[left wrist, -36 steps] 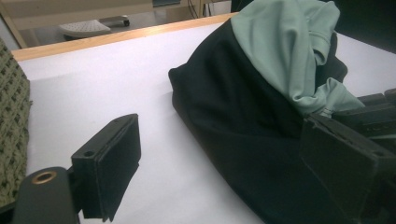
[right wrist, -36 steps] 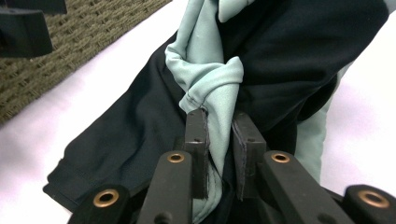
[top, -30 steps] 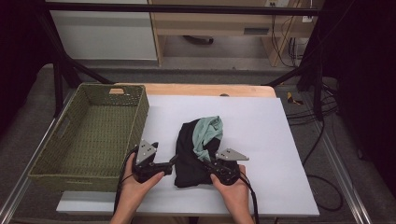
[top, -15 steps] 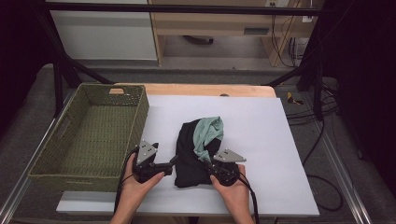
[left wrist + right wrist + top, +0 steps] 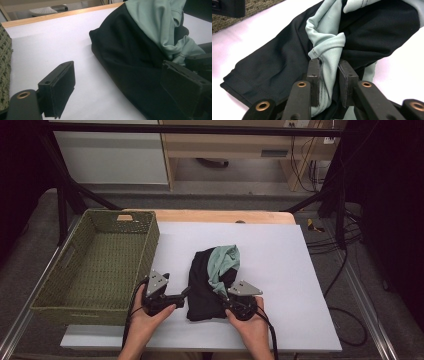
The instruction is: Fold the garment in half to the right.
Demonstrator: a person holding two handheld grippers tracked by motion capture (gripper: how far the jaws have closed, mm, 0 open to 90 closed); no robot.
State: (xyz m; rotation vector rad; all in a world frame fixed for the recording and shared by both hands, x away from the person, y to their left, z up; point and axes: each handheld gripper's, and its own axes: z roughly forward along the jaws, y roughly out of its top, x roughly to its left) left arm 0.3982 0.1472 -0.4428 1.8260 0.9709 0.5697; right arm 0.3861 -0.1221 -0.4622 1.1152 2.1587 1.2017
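Black and mint-green crumpled cloth [image 5: 212, 280] lies on the white table sheet [image 5: 280, 270], near the front edge, between my two hands. From the high view, the woven olive-green rectangular basket [image 5: 100, 265] stands at the left side of the sheet, and I see nothing inside it. My left gripper [image 5: 182, 296] rests just left of the cloth, between the basket wall and the black fabric. My right gripper [image 5: 226, 296] is at the front right corner of the cloth. To the right of the cloth and behind it the sheet is bare up to the wooden table edge [image 5: 220, 216].

In the left gripper view, my left gripper [image 5: 120, 82] has its jaws spread wide. The left jaw is over bare white sheet, the right jaw is at the black fabric [image 5: 130, 60]; no pad presses it. The basket wall [image 5: 5, 65] is at the far left.

In the right gripper view, my right gripper [image 5: 329, 77] has a twisted mint-green fold [image 5: 327, 45] between the pads, which touch it on both sides. These jaws have just been opening a little, and the fold is between them.
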